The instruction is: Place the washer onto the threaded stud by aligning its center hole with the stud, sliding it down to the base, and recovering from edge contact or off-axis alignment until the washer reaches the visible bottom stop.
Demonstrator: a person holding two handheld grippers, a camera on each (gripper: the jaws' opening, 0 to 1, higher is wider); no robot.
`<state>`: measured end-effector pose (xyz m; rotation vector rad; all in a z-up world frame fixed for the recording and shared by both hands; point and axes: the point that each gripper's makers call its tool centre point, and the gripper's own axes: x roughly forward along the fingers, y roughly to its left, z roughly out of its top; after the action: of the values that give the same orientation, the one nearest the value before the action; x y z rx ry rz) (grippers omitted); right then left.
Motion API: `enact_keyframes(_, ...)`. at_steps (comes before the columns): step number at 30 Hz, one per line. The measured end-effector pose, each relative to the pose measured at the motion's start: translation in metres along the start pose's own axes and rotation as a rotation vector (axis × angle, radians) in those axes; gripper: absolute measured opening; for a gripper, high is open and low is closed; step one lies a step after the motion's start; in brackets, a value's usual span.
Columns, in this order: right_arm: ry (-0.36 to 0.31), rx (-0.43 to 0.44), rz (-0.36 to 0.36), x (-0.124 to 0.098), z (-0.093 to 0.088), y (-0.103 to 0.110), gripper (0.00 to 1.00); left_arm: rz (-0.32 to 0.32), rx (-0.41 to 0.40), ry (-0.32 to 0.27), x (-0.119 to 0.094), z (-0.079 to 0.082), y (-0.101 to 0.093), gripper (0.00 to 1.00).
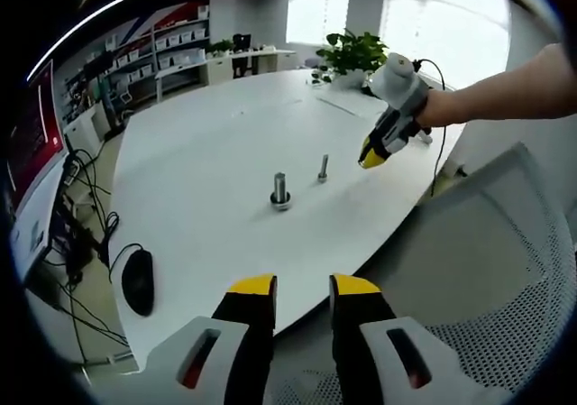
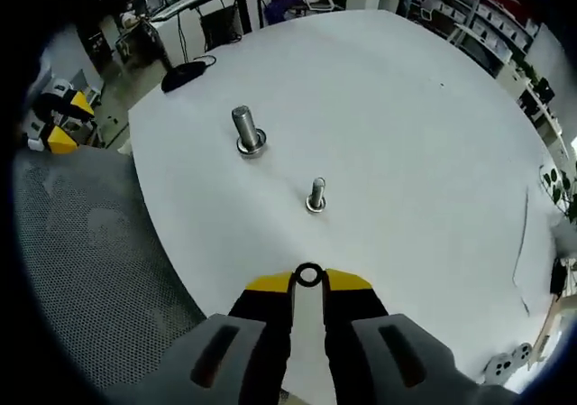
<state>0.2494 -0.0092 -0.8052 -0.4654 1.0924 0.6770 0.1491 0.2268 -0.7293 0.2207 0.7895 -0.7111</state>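
Right gripper point(image 2: 308, 279) fingers pinch the washer point(image 2: 308, 275) by its rim at lower centre: thin, rigid, light, likely slippery; left gripper point(image 1: 302, 288) fingers parted, empty

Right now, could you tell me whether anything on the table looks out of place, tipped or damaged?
Nothing stands out. Both studs, the larger one and the smaller one, stand upright and apart on the white table. The right gripper holds the washer at its tips, short of the smaller stud. The left gripper is open.
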Motion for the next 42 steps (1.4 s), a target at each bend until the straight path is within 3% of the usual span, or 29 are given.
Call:
enact_keyframes(17, -0.062, -0.050, -0.015, 0.006, 0.042, 0.001, 0.14, 0.000, -0.003, 0.001, 0.000, 0.000, 0.001, 0.21)
enact_keyframes(22, -0.085, -0.041, -0.039, 0.009, 0.051, -0.009, 0.14, -0.002, 0.000, 0.004, 0.001, 0.000, 0.000, 0.21)
enact_keyframes(42, -0.038, -0.064, -0.032, 0.030, 0.054, -0.009, 0.14, -0.009, -0.005, 0.008, 0.001, -0.001, -0.001, 0.21)
